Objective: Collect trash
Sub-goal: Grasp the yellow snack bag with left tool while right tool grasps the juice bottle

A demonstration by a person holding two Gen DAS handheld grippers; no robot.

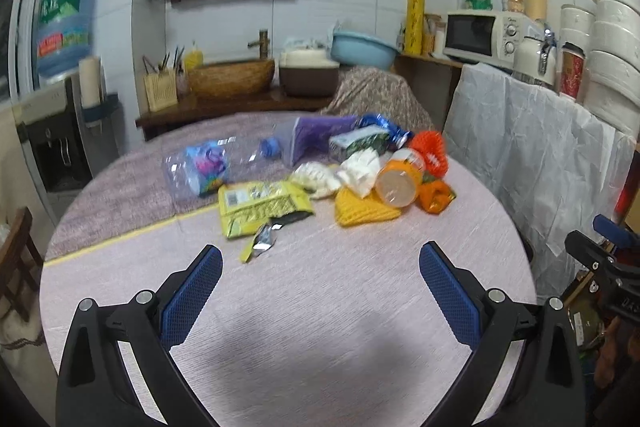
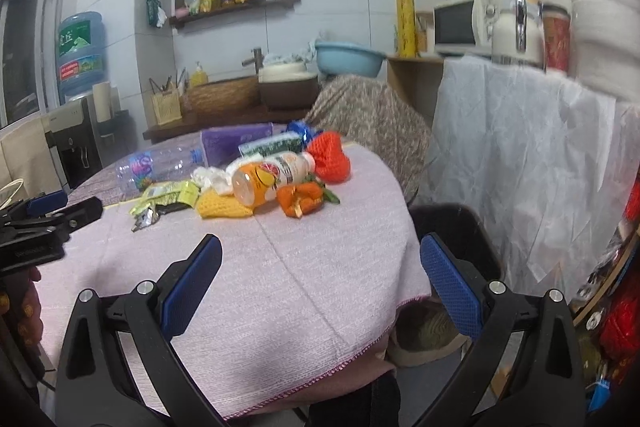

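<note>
A heap of trash lies on the round table (image 1: 320, 299): a clear plastic bottle (image 1: 208, 169), a yellow snack wrapper (image 1: 260, 207), a small foil scrap (image 1: 262, 239), white crumpled tissue (image 1: 344, 175), an orange juice bottle (image 1: 400, 183), yellow foam netting (image 1: 364, 213), orange netting (image 1: 432, 151) and a purple pack (image 1: 320, 137). My left gripper (image 1: 320, 259) is open and empty, short of the heap. My right gripper (image 2: 320, 251) is open and empty over the table's right edge; the juice bottle (image 2: 272, 179) lies ahead. A black bin (image 2: 460, 243) stands under that edge.
A white sheet (image 2: 520, 167) drapes a stand at the right, with a microwave (image 1: 480, 35) and a kettle (image 1: 536, 57) above. A counter at the back holds a wicker basin (image 1: 232, 77) and a blue bowl (image 1: 362, 47). A water dispenser (image 1: 64, 95) stands at the left.
</note>
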